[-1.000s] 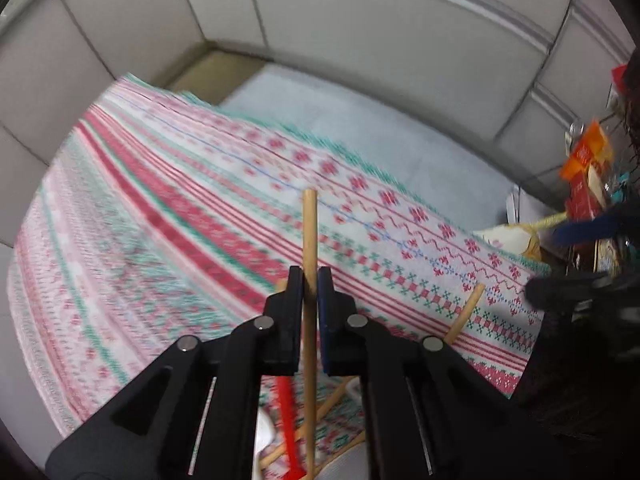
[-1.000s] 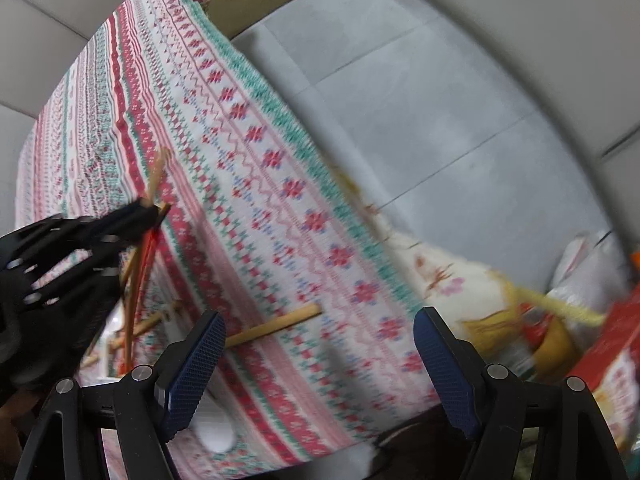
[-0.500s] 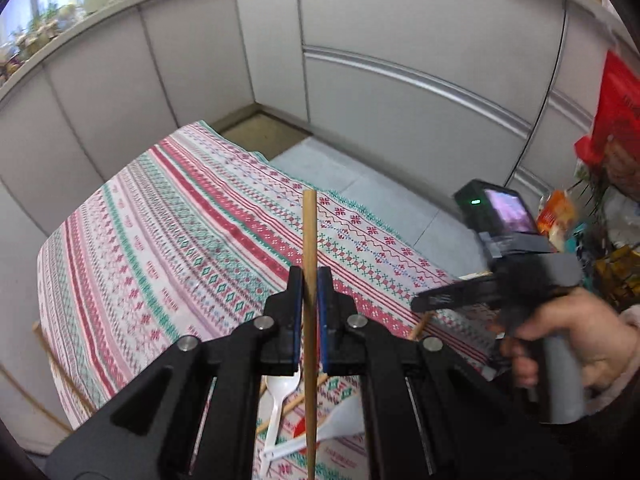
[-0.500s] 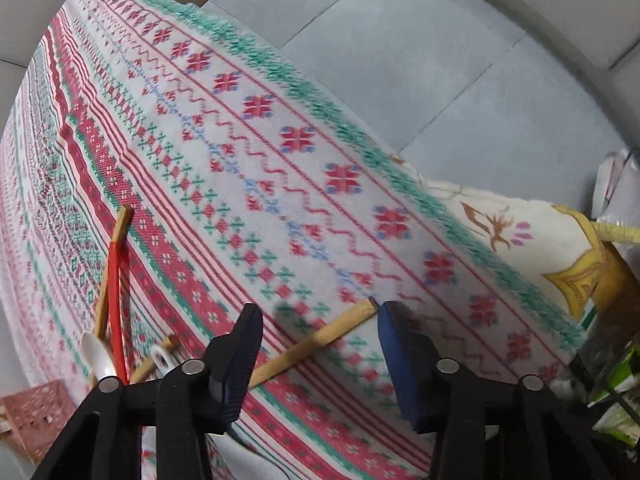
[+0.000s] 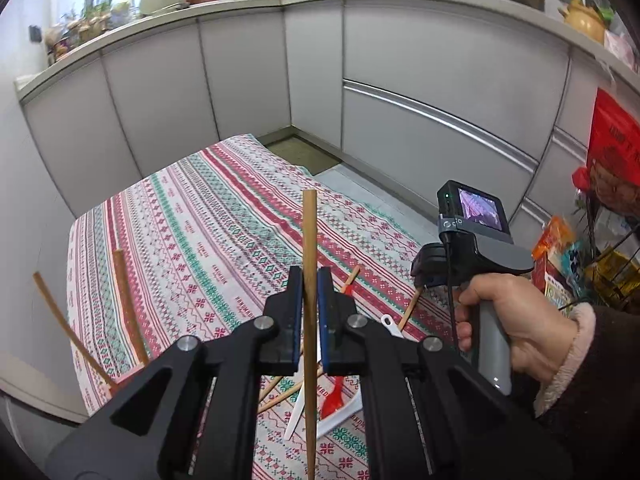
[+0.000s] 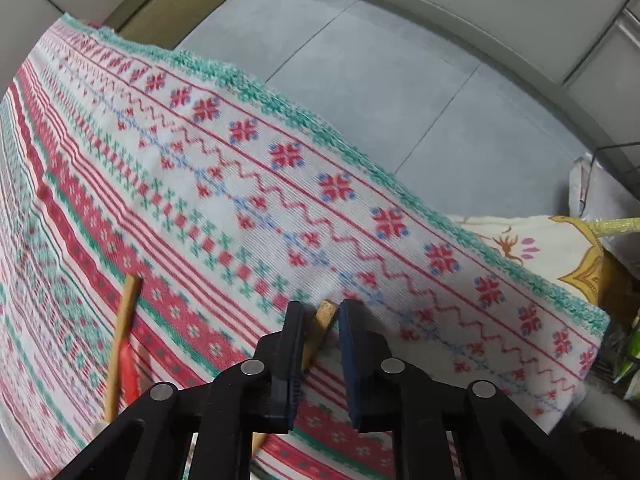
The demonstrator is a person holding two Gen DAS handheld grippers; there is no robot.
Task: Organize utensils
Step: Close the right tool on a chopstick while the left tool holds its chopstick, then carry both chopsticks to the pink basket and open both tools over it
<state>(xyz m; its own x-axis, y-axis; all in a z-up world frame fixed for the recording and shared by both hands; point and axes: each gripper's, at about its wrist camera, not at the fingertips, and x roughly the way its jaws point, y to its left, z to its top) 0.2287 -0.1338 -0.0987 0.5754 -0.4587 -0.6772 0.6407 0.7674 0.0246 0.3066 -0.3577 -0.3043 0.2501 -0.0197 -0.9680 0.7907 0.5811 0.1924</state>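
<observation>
My left gripper [image 5: 310, 276] is shut on a wooden chopstick [image 5: 309, 232], which it holds upright above the patterned tablecloth [image 5: 200, 220]. A hand holds my right gripper [image 5: 472, 256] low over the table's right part. In the right wrist view, the right gripper [image 6: 322, 310] points steeply down and its jaws are closing. The end of a second wooden chopstick [image 6: 325, 318] lies on the cloth between them, with a small gap still showing. More loose utensils lie below the left gripper: a white plastic spoon [image 5: 296, 412], a red one [image 5: 332, 396] and other chopsticks [image 5: 352, 276].
Two chopsticks [image 5: 124, 300] lean upright at the table's near left corner. Another chopstick [image 6: 124, 320] and a red utensil [image 6: 130, 368] lie left of the right gripper. Grey cabinets [image 5: 400, 80] surround the table. Bags and packets [image 5: 560, 240] crowd the right.
The left gripper rose and tilted up with its chopstick. The right gripper sank over the chopstick on the cloth and its wide jaws narrowed around it.
</observation>
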